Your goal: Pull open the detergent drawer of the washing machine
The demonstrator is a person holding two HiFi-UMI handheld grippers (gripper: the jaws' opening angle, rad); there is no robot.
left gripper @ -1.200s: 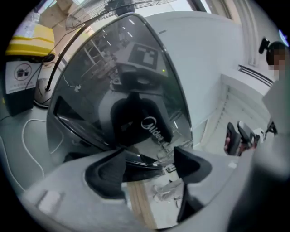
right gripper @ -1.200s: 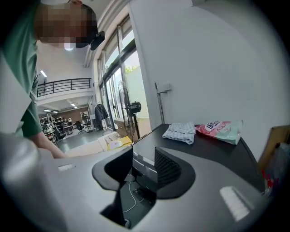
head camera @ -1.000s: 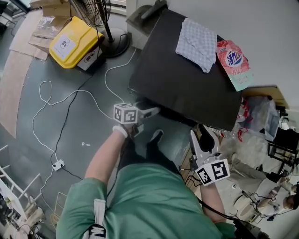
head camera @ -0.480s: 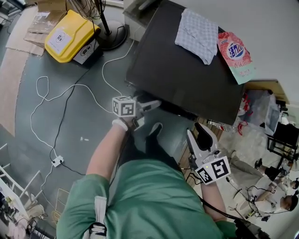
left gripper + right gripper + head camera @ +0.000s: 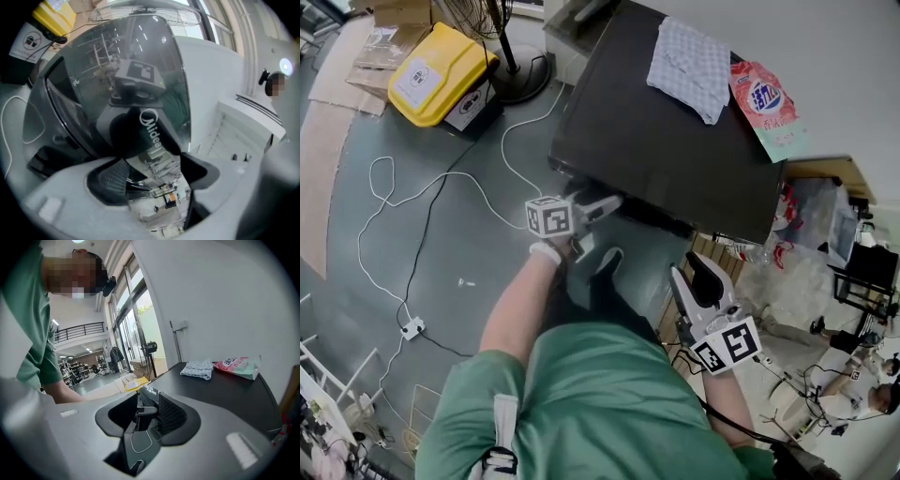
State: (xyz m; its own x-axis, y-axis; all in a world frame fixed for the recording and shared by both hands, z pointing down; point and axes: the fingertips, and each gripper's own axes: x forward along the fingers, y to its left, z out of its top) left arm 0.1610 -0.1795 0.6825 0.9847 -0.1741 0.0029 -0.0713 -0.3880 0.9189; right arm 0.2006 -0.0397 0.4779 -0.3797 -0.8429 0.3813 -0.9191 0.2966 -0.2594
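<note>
The drawer point(image 5: 240, 136) shows only in the left gripper view, at the right of the frame. It is a white, finely ribbed panel on the washer's white front, with a dark-striped trim along its upper edge. It seems to stand slightly proud of the front, but I cannot tell for sure.

At the bottom centre of that view, the left gripper point(image 5: 154, 174) has its jaws spread and nothing is pinched between them. Behind the gap lies the shiny rim of the round dark door point(image 5: 117, 79), which is lettered "Midea". The drawer sits off to the right of the jaws, not between them.

In the head view the washer point(image 5: 675, 141) fills the upper centre as a black top, which hides the front and the drawer. The left gripper point(image 5: 602, 206) is at the top's lower left edge, close against the front. The right gripper point(image 5: 692, 274) is lower right of centre, apart from the washer. A checked cloth point(image 5: 689, 66) and a pink bag point(image 5: 766, 105) lie on the top at upper right. At upper left a yellow box point(image 5: 441, 75) stands on the floor, with a white cable point(image 5: 441, 187) looping below it.

The right gripper view shows what the others do not: its own jaws spread and empty at bottom centre point(image 5: 143, 417). It also looks level across the black top to the cloth point(image 5: 197, 369) and bag point(image 5: 236, 366) at right.
</note>
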